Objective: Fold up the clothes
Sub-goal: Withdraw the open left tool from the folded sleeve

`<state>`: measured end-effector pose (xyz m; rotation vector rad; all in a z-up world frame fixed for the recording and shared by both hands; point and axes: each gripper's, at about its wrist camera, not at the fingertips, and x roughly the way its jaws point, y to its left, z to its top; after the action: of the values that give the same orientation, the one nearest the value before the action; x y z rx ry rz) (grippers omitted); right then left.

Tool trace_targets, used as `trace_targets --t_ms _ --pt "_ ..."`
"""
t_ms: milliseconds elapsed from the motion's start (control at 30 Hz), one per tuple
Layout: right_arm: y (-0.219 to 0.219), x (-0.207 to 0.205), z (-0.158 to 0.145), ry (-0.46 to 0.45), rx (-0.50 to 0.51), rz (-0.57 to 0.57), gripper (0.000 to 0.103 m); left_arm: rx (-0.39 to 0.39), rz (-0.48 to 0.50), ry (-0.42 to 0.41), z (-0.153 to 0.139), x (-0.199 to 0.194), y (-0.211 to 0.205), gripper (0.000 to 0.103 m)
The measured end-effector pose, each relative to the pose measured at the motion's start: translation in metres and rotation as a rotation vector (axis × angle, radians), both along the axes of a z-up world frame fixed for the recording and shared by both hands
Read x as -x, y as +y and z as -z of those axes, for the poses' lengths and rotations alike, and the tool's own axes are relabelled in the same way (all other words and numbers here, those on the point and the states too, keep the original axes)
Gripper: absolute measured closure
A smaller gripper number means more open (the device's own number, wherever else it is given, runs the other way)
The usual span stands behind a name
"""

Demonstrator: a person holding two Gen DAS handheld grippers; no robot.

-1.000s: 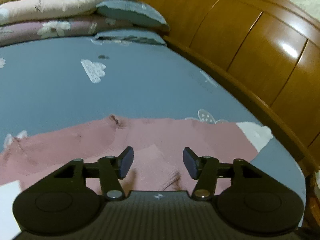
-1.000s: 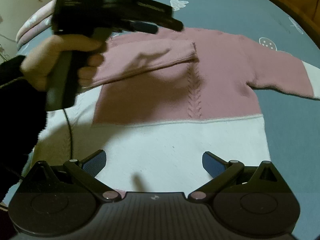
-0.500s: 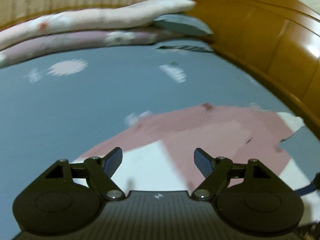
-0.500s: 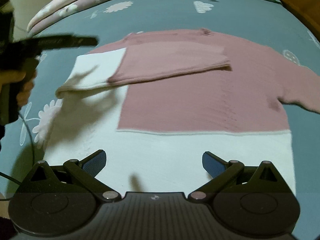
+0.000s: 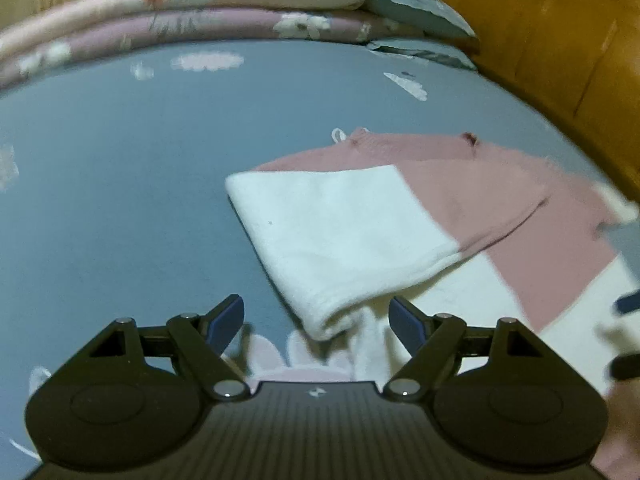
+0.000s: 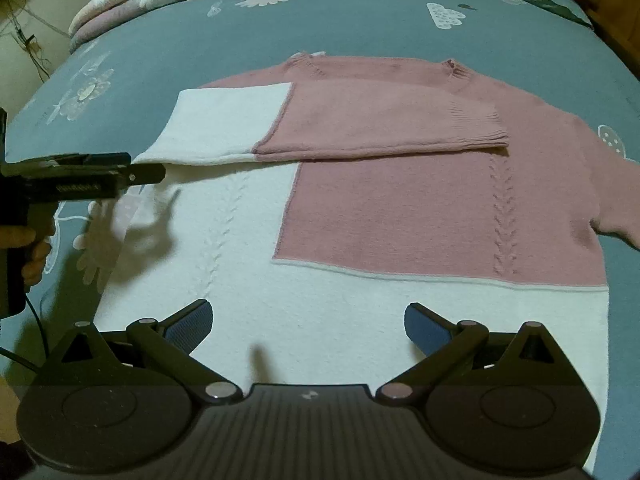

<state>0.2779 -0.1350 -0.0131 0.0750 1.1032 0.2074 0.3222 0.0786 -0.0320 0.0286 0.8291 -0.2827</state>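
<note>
A pink and white knit sweater (image 6: 420,208) lies flat on the blue bed sheet (image 6: 360,24). Its left sleeve (image 6: 320,120) is folded across the chest, with the pink cuff (image 6: 476,128) near the middle. The other sleeve (image 6: 616,212) stretches out to the right. My left gripper (image 5: 316,318) is open just off the sweater's left side, and the white fold of the sleeve (image 5: 340,240) reaches between its fingers without being pinched. From the right wrist it shows side-on as the left gripper (image 6: 148,172). My right gripper (image 6: 308,320) is open over the white hem, holding nothing.
Folded quilts (image 5: 200,12) and a grey pillow (image 5: 420,8) are stacked at the far end of the bed. A wooden headboard (image 5: 560,60) runs along the right side. A person's hand (image 6: 28,256) holds the left gripper at the bed's left edge, with a cable hanging below.
My left gripper opened wider and drew back left off the sweater, leaving the sleeve lying folded across the chest. The right gripper drifted slightly and stayed open.
</note>
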Motion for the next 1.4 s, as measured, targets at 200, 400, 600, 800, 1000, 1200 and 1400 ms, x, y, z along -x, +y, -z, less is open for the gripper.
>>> trace_targets --t_ms 200,400,600,800,1000,1200,1400 --pt "0.000 0.003 0.000 0.001 0.016 0.008 0.000 -0.029 -0.042 -0.021 0.004 -0.007 0.003 0.023" --pt "-0.001 0.003 0.000 -0.006 0.024 0.007 0.000 -0.053 -0.063 0.011 0.020 -0.001 0.014 0.019" --pt "-0.006 -0.004 0.000 -0.016 0.012 0.026 0.000 -0.001 -0.079 0.000 0.015 0.004 0.024 0.017" --pt "-0.019 -0.020 -0.006 -0.056 -0.042 0.051 0.000 0.057 -0.114 0.027 0.017 0.005 0.032 0.017" --pt "-0.031 -0.041 -0.004 -0.068 -0.106 0.095 0.000 0.107 -0.144 0.037 0.020 0.006 0.039 0.017" --pt "-0.040 -0.053 0.000 -0.069 -0.174 0.156 0.000 -0.018 -0.129 0.018 0.020 0.009 0.025 0.014" --pt "-0.045 -0.052 0.005 -0.068 -0.190 0.181 0.000 -0.105 -0.069 -0.087 0.006 0.014 0.009 0.015"
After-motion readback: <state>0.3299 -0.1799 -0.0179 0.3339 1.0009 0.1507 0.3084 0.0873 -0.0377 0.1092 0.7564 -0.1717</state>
